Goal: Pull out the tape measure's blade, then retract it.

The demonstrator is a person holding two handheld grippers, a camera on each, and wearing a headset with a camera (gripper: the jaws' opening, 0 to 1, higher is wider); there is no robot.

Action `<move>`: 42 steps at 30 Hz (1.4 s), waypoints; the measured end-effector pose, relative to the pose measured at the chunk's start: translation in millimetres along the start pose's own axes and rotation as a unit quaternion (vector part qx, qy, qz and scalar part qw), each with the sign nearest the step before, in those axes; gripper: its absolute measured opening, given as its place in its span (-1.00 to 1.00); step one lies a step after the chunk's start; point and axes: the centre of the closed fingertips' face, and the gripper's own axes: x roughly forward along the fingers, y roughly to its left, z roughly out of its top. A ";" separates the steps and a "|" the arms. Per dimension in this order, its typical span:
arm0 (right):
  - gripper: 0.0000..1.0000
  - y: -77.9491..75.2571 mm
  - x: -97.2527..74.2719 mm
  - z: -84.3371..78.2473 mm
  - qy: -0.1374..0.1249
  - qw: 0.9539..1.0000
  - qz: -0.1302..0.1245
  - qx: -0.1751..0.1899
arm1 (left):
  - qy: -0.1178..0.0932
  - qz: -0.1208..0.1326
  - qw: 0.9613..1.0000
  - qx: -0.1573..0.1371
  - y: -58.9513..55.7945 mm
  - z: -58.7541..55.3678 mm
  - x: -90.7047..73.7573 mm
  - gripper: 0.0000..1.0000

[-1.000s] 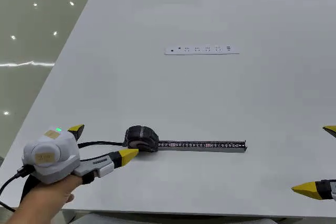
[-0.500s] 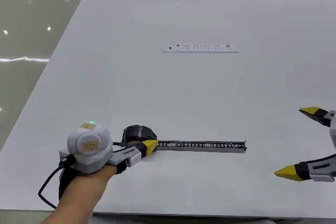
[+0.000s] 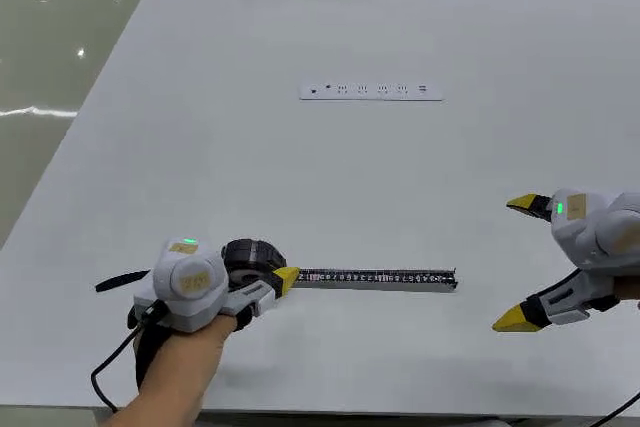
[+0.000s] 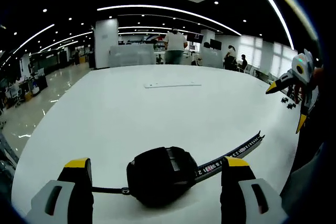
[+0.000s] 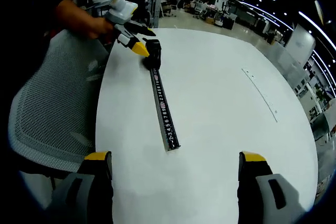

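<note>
Tape measure (image 3: 252,259) on the table (image 3: 400,167), blade (image 3: 375,278) out.
Head view: left gripper (image 3: 262,261) at the case, right gripper (image 3: 518,262) wide beyond the blade's end. Left gripper view: jaws spread, gaps beside the case. Right gripper view: numbered blade ahead.

Left gripper (image 4: 157,162): fingers spread wide, low by table (image 3: 400,177) front edge, left hand (image 3: 178,352) gripping it. Right gripper (image 3: 513,263): fingers spread wide, near right edge, aimed leftward.
</note>
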 end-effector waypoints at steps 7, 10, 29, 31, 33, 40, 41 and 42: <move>0.77 -10.3 27.8 8.4 0.011 0.999 0.030 -0.021 | -0.013 -0.006 1.000 -0.025 -13.6 3.4 5.3 1.00; 0.71 -12.7 41.2 9.6 0.018 0.998 0.045 -0.034 | -0.032 -0.002 0.999 -0.042 -15.5 13.7 1.9 1.00; -0.29 -4.9 78.4 -16.7 0.058 0.993 0.082 -0.062 | -0.017 -0.026 0.999 0.004 -20.1 -8.7 17.3 1.00; -0.38 -6.4 79.2 -20.4 0.061 0.993 0.081 -0.067 | -0.017 -0.031 0.999 0.006 -21.8 -9.0 17.7 1.00; -0.38 -6.5 82.7 -27.1 0.066 0.992 0.082 -0.064 | -0.021 -0.030 0.999 0.000 -19.2 -8.1 18.5 1.00; -0.55 3.5 87.9 -31.6 0.075 0.990 0.096 -0.070 | -0.021 -0.031 0.999 0.004 -20.0 -7.7 17.3 0.98; -0.55 4.8 88.9 -32.1 0.076 0.990 0.097 -0.071 | -0.020 -0.031 0.999 0.004 -20.2 -8.0 17.3 0.97; -0.56 5.3 89.2 -32.1 0.078 0.990 0.097 -0.072 | -0.020 -0.031 0.999 0.004 -20.2 -8.4 17.4 0.96</move>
